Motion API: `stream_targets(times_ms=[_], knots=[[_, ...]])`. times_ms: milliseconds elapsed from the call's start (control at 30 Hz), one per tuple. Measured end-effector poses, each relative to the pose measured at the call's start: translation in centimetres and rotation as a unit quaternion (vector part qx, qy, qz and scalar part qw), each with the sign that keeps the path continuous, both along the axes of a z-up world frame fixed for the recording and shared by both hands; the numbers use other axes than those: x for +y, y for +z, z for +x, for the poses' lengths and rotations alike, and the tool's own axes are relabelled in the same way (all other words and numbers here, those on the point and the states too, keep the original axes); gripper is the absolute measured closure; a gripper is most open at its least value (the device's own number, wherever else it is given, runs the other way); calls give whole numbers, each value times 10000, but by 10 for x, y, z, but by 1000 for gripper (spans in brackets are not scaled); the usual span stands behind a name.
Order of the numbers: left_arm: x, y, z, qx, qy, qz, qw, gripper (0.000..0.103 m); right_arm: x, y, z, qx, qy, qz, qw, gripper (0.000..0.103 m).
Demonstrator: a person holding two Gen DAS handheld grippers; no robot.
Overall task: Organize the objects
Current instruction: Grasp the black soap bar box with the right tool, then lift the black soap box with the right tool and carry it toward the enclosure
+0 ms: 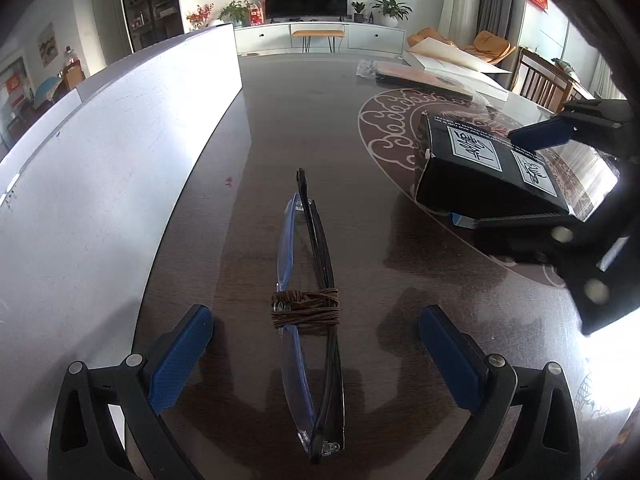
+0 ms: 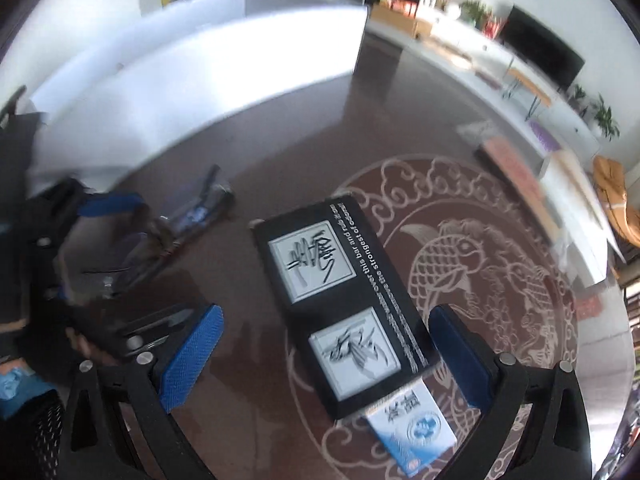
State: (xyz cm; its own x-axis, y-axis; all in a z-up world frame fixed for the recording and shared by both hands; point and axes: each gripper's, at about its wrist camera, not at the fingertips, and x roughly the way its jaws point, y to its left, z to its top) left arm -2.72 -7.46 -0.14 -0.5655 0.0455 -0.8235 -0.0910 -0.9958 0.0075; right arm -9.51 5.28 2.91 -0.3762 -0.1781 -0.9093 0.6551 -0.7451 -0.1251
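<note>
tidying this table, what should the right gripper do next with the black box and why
Probably lower the right gripper and close on the black box: its jaws stand open on either side of the box, pads not touching. The box lies on a white and blue carton, so grip only the box.

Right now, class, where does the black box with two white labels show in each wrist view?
Left wrist view: the black box sits right of centre, past the glasses.
Right wrist view: the black box is at centre, on a white carton.
Shared landmark: the white board.

Close, downward wrist views; shared table
</note>
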Motion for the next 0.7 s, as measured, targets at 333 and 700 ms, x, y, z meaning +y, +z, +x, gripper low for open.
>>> stream_targets(times_ms=[333, 700], knots=[[1, 0, 0, 2, 5, -6, 10000, 0, 91, 24, 66, -331, -1439, -1825, 9721, 44], [1, 1, 0, 2, 11, 1, 10000, 0, 126, -21, 112, 85, -2343, -1142, 9654, 43]])
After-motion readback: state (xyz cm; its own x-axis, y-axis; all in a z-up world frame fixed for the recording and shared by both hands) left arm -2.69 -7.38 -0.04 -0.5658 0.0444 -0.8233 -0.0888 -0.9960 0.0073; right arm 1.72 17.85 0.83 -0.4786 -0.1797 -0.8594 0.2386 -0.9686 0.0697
